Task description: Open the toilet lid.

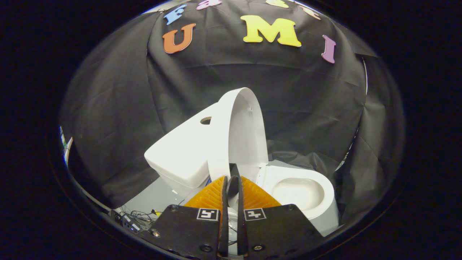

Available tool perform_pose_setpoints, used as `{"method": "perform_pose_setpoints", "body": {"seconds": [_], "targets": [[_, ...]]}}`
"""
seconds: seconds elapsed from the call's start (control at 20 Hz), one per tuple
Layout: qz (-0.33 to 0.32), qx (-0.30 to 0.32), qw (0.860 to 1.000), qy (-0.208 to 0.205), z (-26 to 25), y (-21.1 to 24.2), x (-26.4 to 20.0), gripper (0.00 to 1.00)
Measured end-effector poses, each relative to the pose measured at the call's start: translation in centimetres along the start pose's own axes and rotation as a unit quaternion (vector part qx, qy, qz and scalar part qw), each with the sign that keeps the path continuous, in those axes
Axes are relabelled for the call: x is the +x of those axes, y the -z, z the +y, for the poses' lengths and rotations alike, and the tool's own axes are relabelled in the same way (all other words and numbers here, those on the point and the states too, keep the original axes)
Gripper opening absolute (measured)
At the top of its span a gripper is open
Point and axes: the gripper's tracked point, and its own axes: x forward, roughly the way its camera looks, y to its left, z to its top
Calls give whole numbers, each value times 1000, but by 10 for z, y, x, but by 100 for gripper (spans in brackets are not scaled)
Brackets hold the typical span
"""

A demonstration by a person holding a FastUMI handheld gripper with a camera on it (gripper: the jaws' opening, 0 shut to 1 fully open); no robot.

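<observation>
**Me:** Tool (232, 187) entry first. Its two orange ribbed fingers (209, 196) are drawn nearly together, with only a narrow slit between them. The lower edge of the toilet lid (240, 133) sits right at the tips, and a dark tab pokes up at the same spot. I cannot tell whether both pads actually press on the lid edge or merely sit against it.

**Checker:** Where is the lid itself?

**Me:** Raised. It stands close to upright, just ahead of the fingers and leaning back toward the tank (180, 155), which lies to the left of it. I cannot tell if lid and tank are touching. The bowl (299, 191), with its seat, lies open and uncovered to the right of the fingertips.

**Checker:** So how far along do you put it?

**Me:** My judgement: the opening is essentially done, since the lid is clear of the bowl and standing high. What is left, as I read it, is to make sure the lid rests stably against the tank, then let go and draw the tool away.

**Checker:** Pose of the hand?

**Me:** The whole scene appears rolled, tank tipped up to the left and bowl down to the right, so I take it that I hold the tool twisted about its own axis, pointing forward and slightly down at the lid's base near the hinge. Some cables (139, 218) lie on the floor beside the tool body on the left.
</observation>
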Motion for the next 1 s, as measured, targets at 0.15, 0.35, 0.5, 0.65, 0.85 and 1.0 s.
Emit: {"method": "perform_pose_setpoints", "body": {"seconds": [0.15, 0.35, 0.5, 0.65, 0.85, 1.0], "targets": [[6, 3, 1000, -11, 2, 2, 0, 14], [7, 35, 997, -67, 22, -1, -6, 27], [-14, 29, 996, -83, 23, -7, -5, 41], [-37, 25, 996, -83, 4, -18, -26, 49], [-56, 40, 995, -76, -34, -23, -54, 70], [-89, 39, 994, -52, -70, -33, -71, 76]]}}
